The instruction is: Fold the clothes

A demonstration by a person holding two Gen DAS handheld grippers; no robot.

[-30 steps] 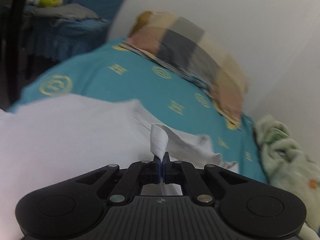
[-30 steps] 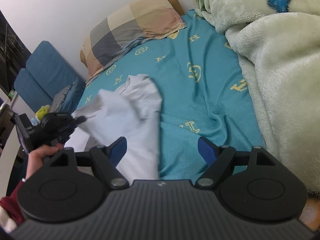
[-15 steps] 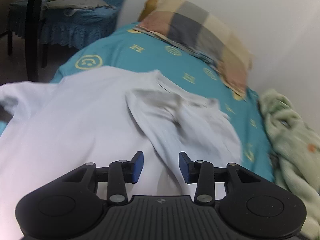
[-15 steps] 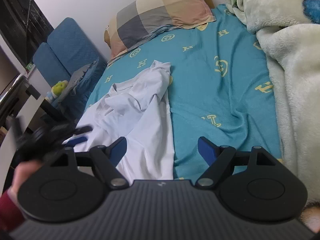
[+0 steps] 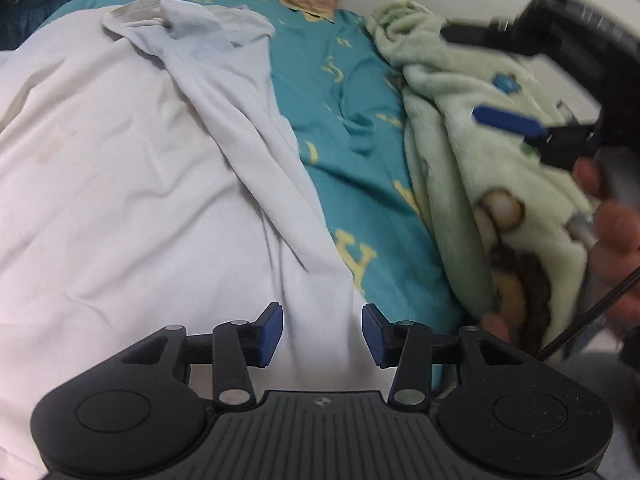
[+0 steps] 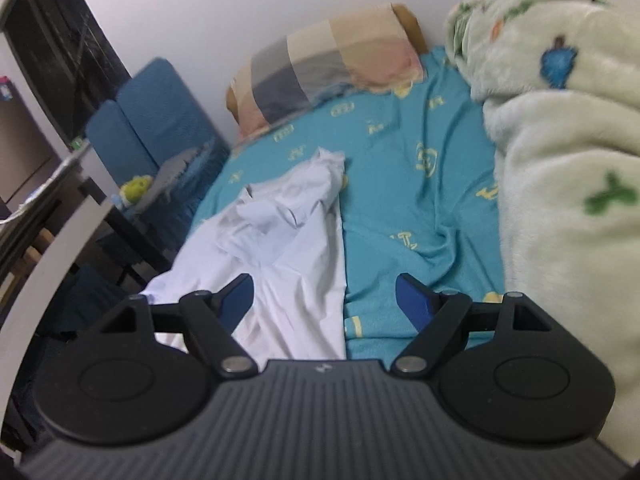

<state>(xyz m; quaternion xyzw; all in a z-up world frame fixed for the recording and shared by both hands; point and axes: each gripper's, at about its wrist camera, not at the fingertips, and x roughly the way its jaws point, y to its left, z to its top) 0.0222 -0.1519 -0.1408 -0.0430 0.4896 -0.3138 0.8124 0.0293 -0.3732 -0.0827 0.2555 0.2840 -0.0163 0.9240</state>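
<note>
Lying across the teal bedsheet point(image 5: 360, 92), the white shirt point(image 5: 132, 168) is seen ahead of and to the left of the left gripper point(image 5: 322, 334), whose jaws are spread with nothing between them but the shirt's near edge below. To the right of those jaws a pale green blanket point(image 5: 460, 128) is heaped. In the right wrist view the right gripper point(image 6: 325, 300) is held with its jaws spread wide and empty; the shirt point(image 6: 288, 240) is found ahead of its left finger, bare sheet point(image 6: 400, 184) ahead of the gap, and the blanket point(image 6: 560, 160) right of the jaws.
</note>
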